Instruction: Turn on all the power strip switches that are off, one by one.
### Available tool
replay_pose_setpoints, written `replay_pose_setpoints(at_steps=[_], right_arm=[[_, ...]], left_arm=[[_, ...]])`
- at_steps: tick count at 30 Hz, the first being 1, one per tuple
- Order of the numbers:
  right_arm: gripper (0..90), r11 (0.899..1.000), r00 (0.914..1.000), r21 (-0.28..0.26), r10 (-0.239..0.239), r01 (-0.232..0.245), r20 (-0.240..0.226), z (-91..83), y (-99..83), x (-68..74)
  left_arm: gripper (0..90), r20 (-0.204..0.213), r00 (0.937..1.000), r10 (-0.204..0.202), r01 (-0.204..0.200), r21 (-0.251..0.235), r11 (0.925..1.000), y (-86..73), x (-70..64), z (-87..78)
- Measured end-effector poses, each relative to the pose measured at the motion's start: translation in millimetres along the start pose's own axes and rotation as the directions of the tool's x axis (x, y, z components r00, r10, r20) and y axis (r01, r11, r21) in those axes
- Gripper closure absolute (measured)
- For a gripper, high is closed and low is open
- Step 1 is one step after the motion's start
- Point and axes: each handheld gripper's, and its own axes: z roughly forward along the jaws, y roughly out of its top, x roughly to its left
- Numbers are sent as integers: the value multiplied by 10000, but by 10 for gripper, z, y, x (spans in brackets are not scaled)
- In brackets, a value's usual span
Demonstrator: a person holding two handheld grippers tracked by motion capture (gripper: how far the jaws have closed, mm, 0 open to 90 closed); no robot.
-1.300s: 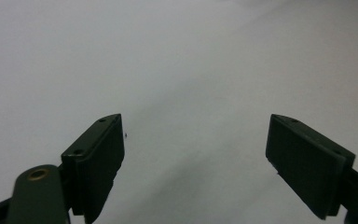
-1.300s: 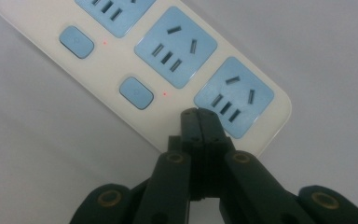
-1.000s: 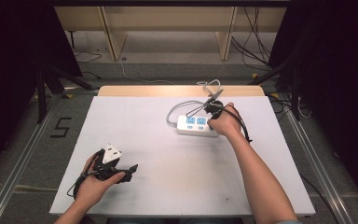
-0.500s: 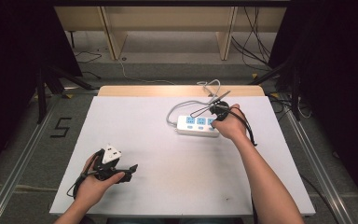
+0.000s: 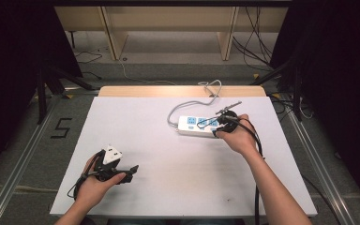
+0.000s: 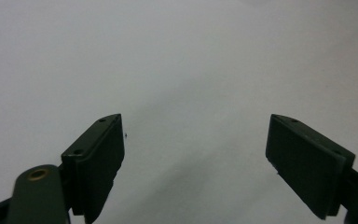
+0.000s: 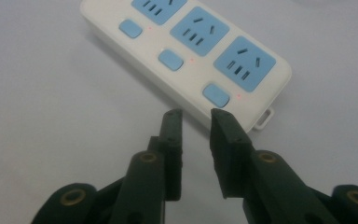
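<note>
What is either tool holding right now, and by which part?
Nothing. The left tool is wide open over bare table. The right tool has a narrow empty gap and sits just short of the power strip.

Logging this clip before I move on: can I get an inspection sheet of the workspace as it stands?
Surface: white table, bare apart from the strip.
Job's things: white power strip with blue sockets and three blue switches; near switch just ahead of the right gripper.
Clutter: nothing seen.
Grippers: left gripper open over bare table; right gripper narrowly open, holding nothing.
Cables: grey strip cord runs off the far edge.
Surroundings: wooden shelf legs, floor cables.
</note>
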Motion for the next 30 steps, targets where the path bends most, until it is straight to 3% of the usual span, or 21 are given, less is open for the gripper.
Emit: replay_pose_setpoints(at_steps=[5,9,16,25,30], right_arm=[[649,9965,9998,-828,96,-111,-181,-133,-194,37],[598,9918,9994,-1279,-90,45,-345,-210,-348,78],[536,9759,9976,-2183,-165,14,-673,-301,-695,158],[489,9272,9972,-3746,-331,56,-669,-369,-1174,303],[439,9160,9971,-4009,-415,122,-645,-374,-1208,315]], left_arm=[[193,3,10000,10,-10,16,10000,1,-3,4],[193,-17,10000,2,-2,33,10000,0,-1,6],[194,-58,10000,-57,57,50,10000,-4,4,6],[193,-88,9999,-67,68,85,9999,0,4,14],[189,-113,9999,-38,39,68,10000,-2,9,19]])
